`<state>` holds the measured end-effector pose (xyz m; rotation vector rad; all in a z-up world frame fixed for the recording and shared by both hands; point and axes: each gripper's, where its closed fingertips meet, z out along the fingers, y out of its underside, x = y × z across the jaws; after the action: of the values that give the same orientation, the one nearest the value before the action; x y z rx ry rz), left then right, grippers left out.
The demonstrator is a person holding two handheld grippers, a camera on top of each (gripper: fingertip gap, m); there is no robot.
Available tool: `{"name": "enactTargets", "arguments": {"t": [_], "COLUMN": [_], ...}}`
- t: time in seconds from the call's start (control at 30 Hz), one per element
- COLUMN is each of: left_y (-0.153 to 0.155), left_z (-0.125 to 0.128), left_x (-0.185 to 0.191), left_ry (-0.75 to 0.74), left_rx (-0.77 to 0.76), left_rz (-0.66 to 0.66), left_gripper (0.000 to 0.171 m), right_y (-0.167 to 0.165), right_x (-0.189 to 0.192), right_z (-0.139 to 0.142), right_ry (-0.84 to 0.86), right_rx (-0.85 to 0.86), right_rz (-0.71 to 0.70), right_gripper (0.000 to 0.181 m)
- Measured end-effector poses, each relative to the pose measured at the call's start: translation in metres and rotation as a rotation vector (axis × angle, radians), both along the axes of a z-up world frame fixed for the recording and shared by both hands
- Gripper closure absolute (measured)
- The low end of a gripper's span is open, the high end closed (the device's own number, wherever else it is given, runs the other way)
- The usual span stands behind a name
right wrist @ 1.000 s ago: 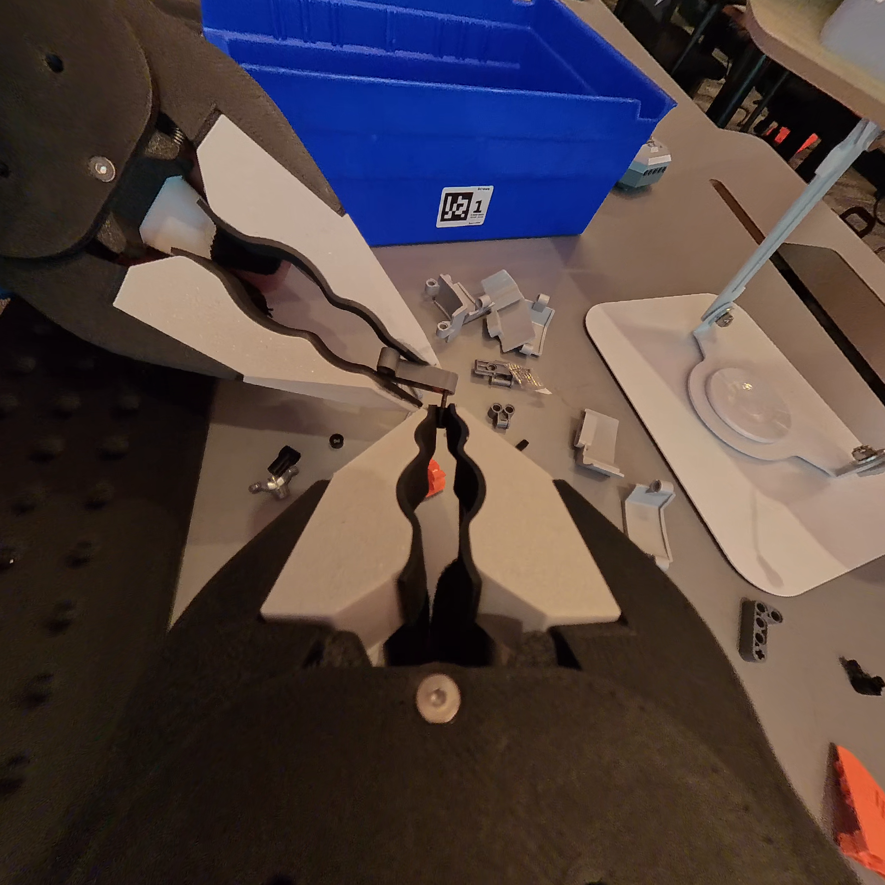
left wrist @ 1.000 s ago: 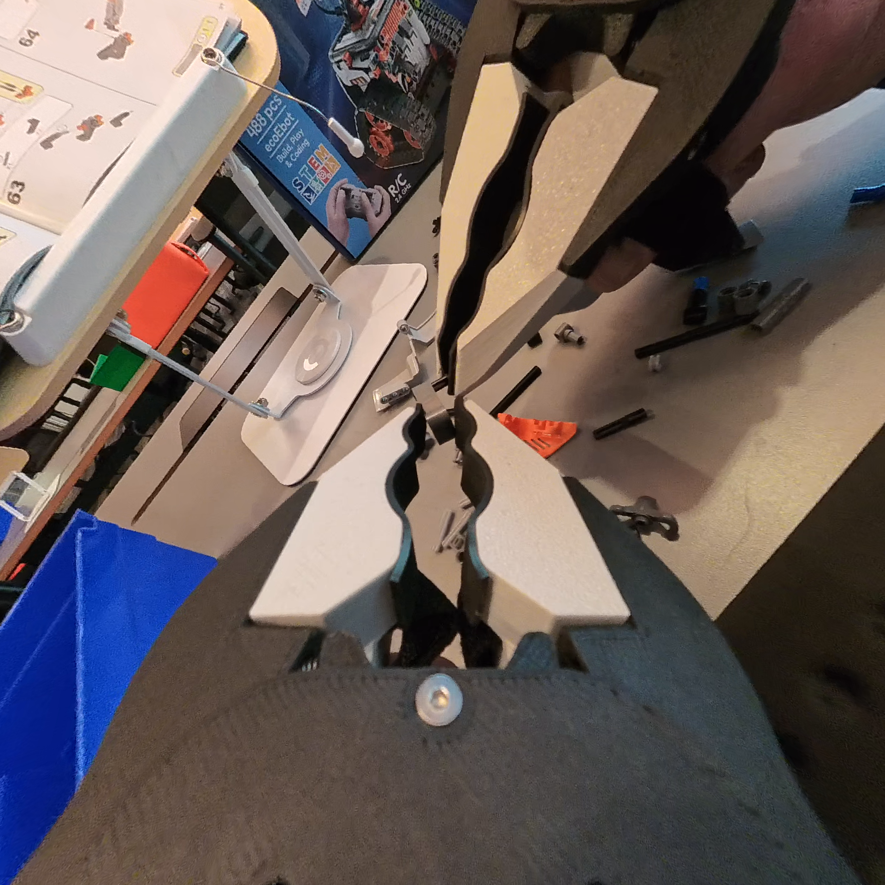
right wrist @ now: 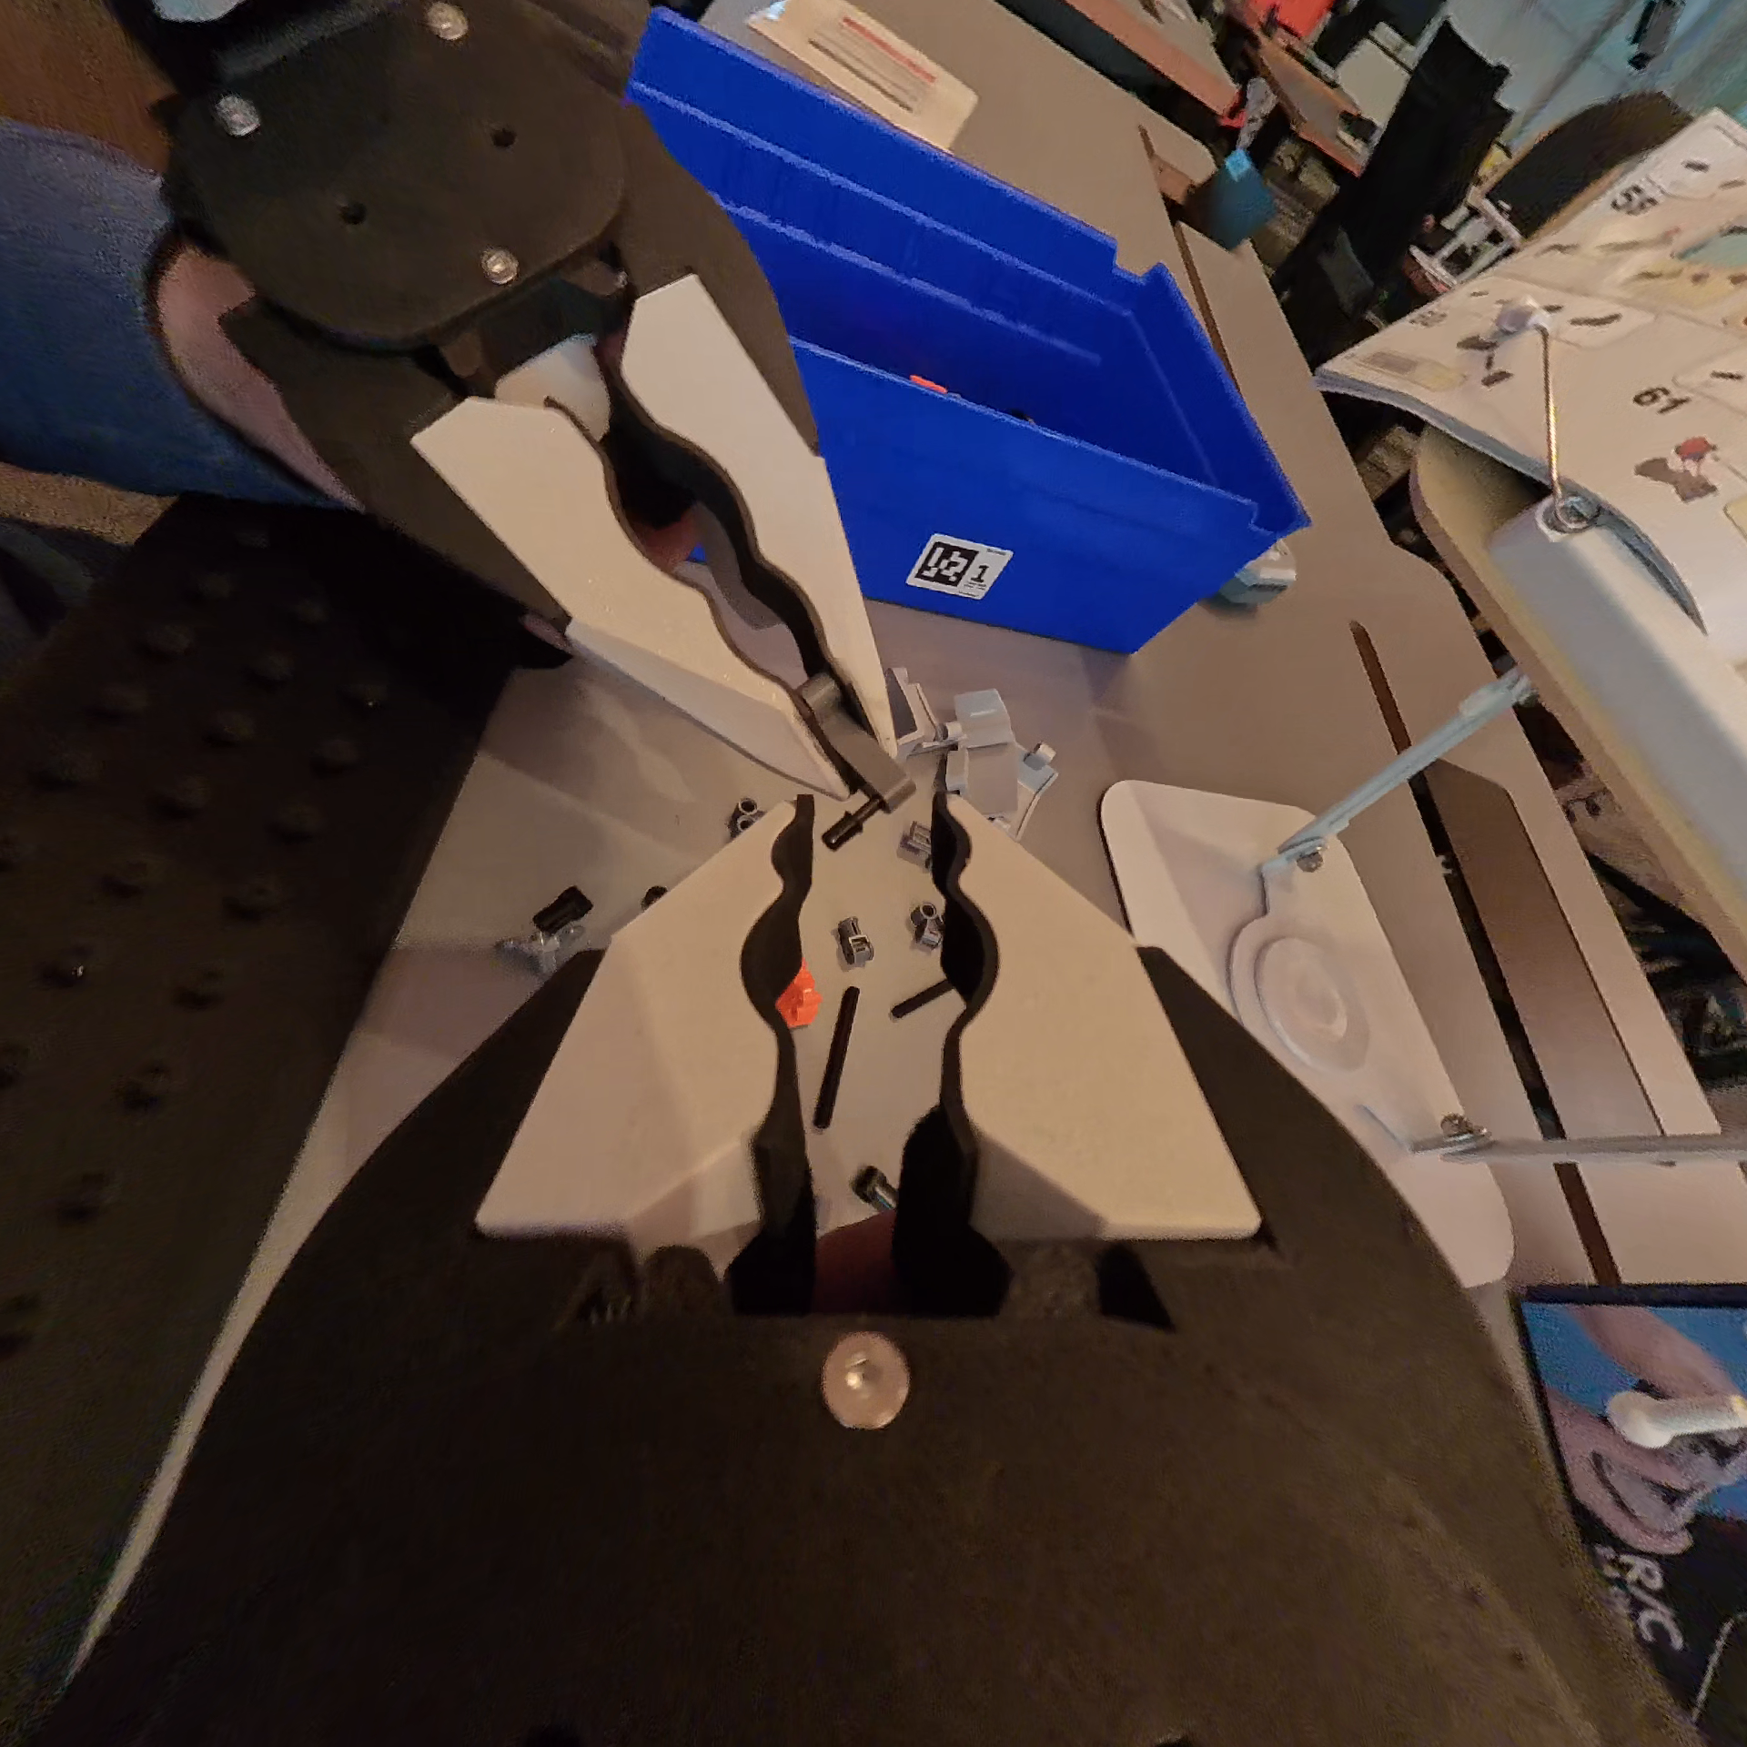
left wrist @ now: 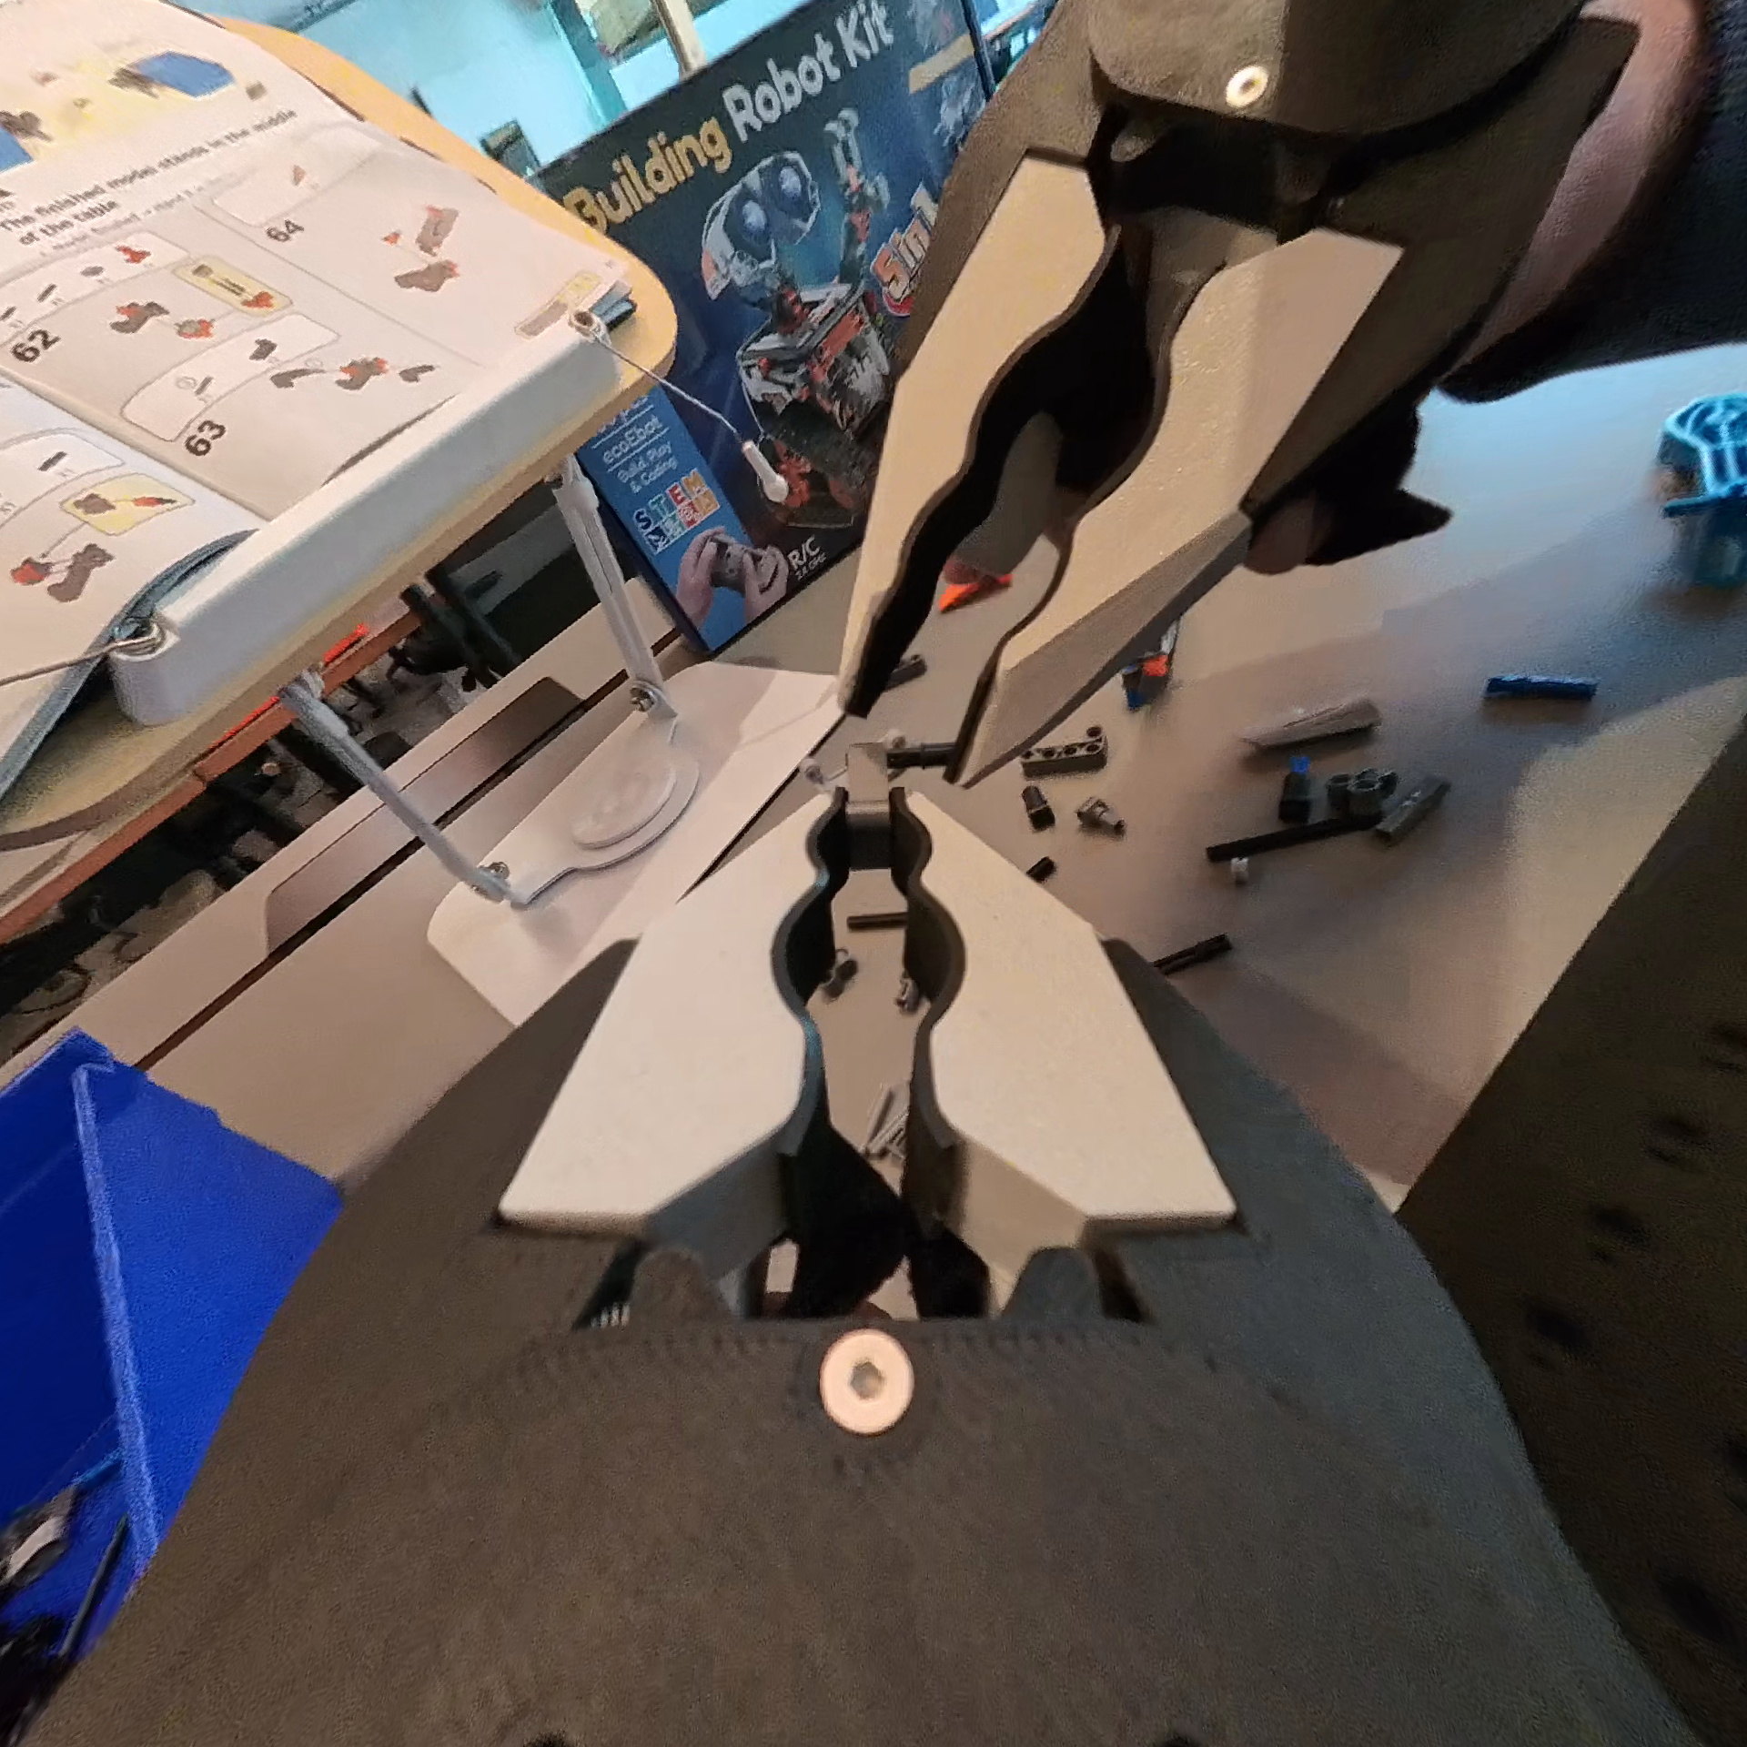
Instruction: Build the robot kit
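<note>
— Grey table (right wrist: 1182, 718) under it all; what's the biggest thing on it?
— Blue bin (right wrist: 1040, 492), with dividers and a square tag on its front wall; inside I can make out only a bit of orange and something dark, too hidden to name.
— Other large things?
— White stand base (right wrist: 1182, 908) to the right of the bin; a booklet (left wrist: 236, 312) lies open on the stand's board; a kit box (left wrist: 756, 312) leans behind.
— The claws?
— Left gripper (left wrist: 868, 804) is clenched on a grey piece (left wrist: 865, 818) at its tips, held above the table; a black pin (right wrist: 849, 821) sticks out of that piece; right gripper (right wrist: 870, 813) is released, fingers spread, tips on either side of the pin, not pinching it.
— Small stuff?
— Loose on the table: black axle (right wrist: 837, 1059), orange bit (right wrist: 799, 1004), grey connectors (right wrist: 856, 941), grey panels (right wrist: 993, 756).
</note>
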<state>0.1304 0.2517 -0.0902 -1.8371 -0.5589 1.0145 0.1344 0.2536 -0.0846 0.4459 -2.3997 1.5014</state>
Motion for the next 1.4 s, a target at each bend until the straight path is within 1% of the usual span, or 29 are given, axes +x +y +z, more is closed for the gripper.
{"name": "enactTargets", "arguments": {"t": [0.1, 0.23, 0.37, 0.47, 0.67, 0.73, 0.83, 0.87, 1.2, 1.33, 1.4], "left_y": [0.004, 0.011, 0.018, 0.024, 0.029, 0.029, 0.031, 0.032, 0.035, 0.035, 0.036], "left_z": [0.003, 0.006, 0.011, 0.015, 0.018, 0.018, 0.015, 0.015, 0.011, 0.005, 0.004], "left_x": [0.003, 0.008, 0.014, 0.02, 0.026, 0.027, 0.031, 0.031, 0.034, 0.034, 0.034], "left_ry": [-0.008, -0.019, -0.036, -0.035, -0.031, -0.028, -0.028, -0.022, -0.018, -0.012, -0.005], "left_rx": [0.044, 0.09, 0.155, 0.18, 0.202, 0.198, 0.169, 0.165, 0.129, 0.071, 0.058], "left_rz": [-0.038, -0.096, -0.155, -0.207, -0.259, -0.266, -0.29, -0.287, -0.303, -0.288, -0.285], "left_gripper": [0.166, 0.166, 0.166, 0.166, 0.166, 0.165, 0.166, 0.165, 0.166, 0.166, 0.166], "right_y": [0.005, 0.011, 0.016, 0.02, 0.025, 0.025, 0.024, 0.025, 0.028, 0.029, 0.029], "right_x": [0.005, 0.014, 0.017, 0.023, 0.029, 0.03, 0.032, 0.034, 0.038, 0.036, 0.037], "right_z": [-0.003, -0.003, 0.004, 0.006, 0.009, 0.009, 0.007, 0.006, 0.002, -0.005, -0.006], "right_ry": [0.015, -0.035, -0.066, -0.107, -0.086, -0.097, -0.102, -0.1, -0.062, -0.026, -0.042], "right_rx": [0.029, 0.029, -0.01, -0.024, -0.039, -0.044, -0.034, -0.023, 0.035, 0.08, 0.085], "right_rz": [0.081, 0.175, 0.228, 0.268, 0.311, 0.317, 0.321, 0.337, 0.344, 0.332, 0.333], "right_gripper": [0.158, 0.155, 0.165, 0.164, 0.163, 0.163, 0.154, 0.16, 0.162, 0.163, 0.163]}}
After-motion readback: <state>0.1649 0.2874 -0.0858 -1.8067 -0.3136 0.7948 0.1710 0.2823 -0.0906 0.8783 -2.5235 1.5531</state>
